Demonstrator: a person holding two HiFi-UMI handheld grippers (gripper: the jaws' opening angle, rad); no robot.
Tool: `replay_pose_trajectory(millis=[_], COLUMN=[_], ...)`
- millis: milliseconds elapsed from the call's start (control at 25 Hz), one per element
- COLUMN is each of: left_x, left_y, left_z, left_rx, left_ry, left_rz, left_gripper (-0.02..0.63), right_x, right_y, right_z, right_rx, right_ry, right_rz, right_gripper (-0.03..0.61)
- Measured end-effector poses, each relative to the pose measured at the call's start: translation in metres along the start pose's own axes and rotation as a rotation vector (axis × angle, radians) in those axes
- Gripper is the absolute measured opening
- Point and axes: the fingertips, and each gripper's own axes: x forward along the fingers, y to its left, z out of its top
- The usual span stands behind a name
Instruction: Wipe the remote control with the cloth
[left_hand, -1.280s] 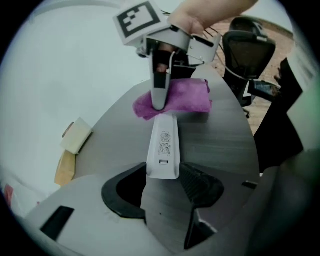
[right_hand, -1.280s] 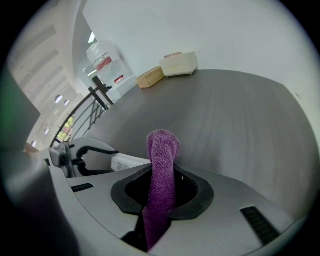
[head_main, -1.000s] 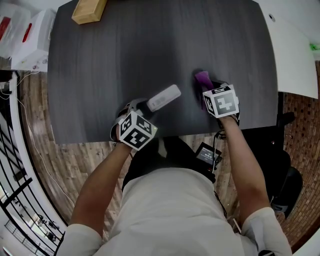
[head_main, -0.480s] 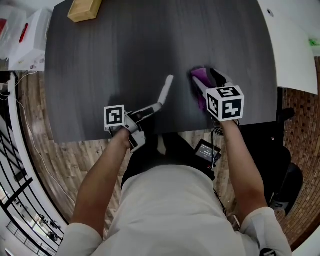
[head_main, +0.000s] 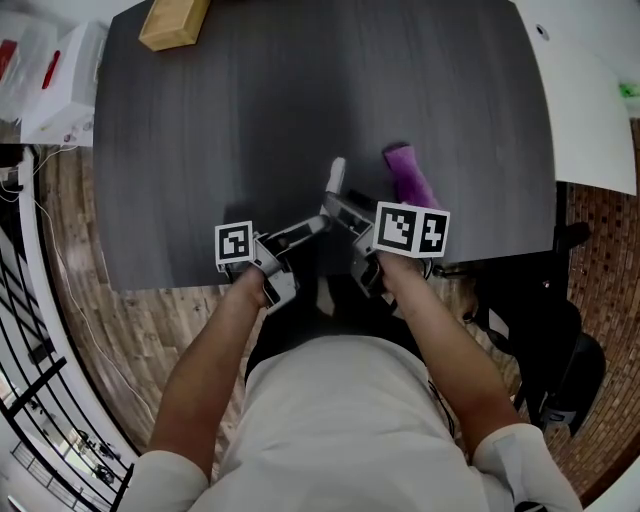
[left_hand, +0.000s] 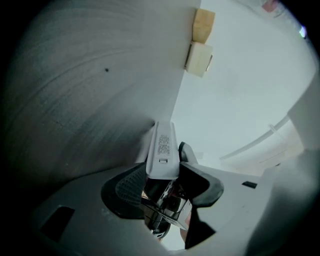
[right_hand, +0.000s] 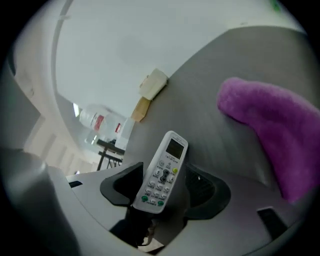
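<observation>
Left gripper (left_hand: 162, 175) pinches the remote (right_hand: 162, 172) by its lower end and holds it up off the table (head_main: 250, 110), pointing away from the person. Its back label faces the left gripper view. Right gripper (right_hand: 166, 190) is spread wide with the remote's button end sitting between its jaws. There is a gap on at least the right pad, so it looks like no squeeze yet.

Cloth (right_hand: 270, 125) is purple and bunched. It lies on the table just right of the remote tip and nothing holds it. It is apart from both grippers.

Step, as I judge it: not a wiping stroke right now. It looks more like a regrasp or hand-over of the remote between grippers, maybe to turn another face up.

Next move likely needs one of two things:
- Right jaws close on the remote's sides so the left can let go.
- Right backs off, picks up the cloth and rubs it along the remote while the left keeps it steady.

Risk: the remote is slim and smooth, so an off-centre pinch could let it twist or slip.
</observation>
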Motion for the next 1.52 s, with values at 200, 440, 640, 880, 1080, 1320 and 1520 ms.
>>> replay_pose_trajectory(millis=[200,440,640,880,1080,1320,1520], left_x=[-0.002,0.001,-0.006,-0.016,-0.034,-0.061,-0.060], left_y=[0.000,0.003,0.003,0.001,-0.005,-0.018,-0.015], left_z=[0.004,-0.005,-0.014,-0.006,0.007,0.036,0.052], left_rx=[-0.021,0.069,0.225,0.422,0.523,0.579,0.569], left_ry=[-0.006,0.066,0.110,0.097,0.062,-0.080,-0.113], left_rz=[-0.018,0.047,0.139,0.216,0.267,0.273,0.289], left_gripper=[0.207,0.207,0.209,0.209,0.208,0.207,0.208], right_x=[0.011,0.012,0.010,0.025,0.036,0.050,0.057], right_y=[0.003,0.006,0.002,0.016,0.024,0.043,0.036], right_z=[-0.004,-0.002,0.010,-0.002,-0.001,-0.018,-0.028], right_rx=[0.178,0.099,-0.072,-0.219,-0.175,-0.234,-0.266], right_ry=[-0.002,-0.022,-0.033,0.026,-0.004,0.052,0.091], right_rz=[0.096,0.055,-0.038,-0.082,-0.067,-0.009,-0.030], right_gripper=[0.267,0.229,0.084,0.084,0.086,0.086,0.092])
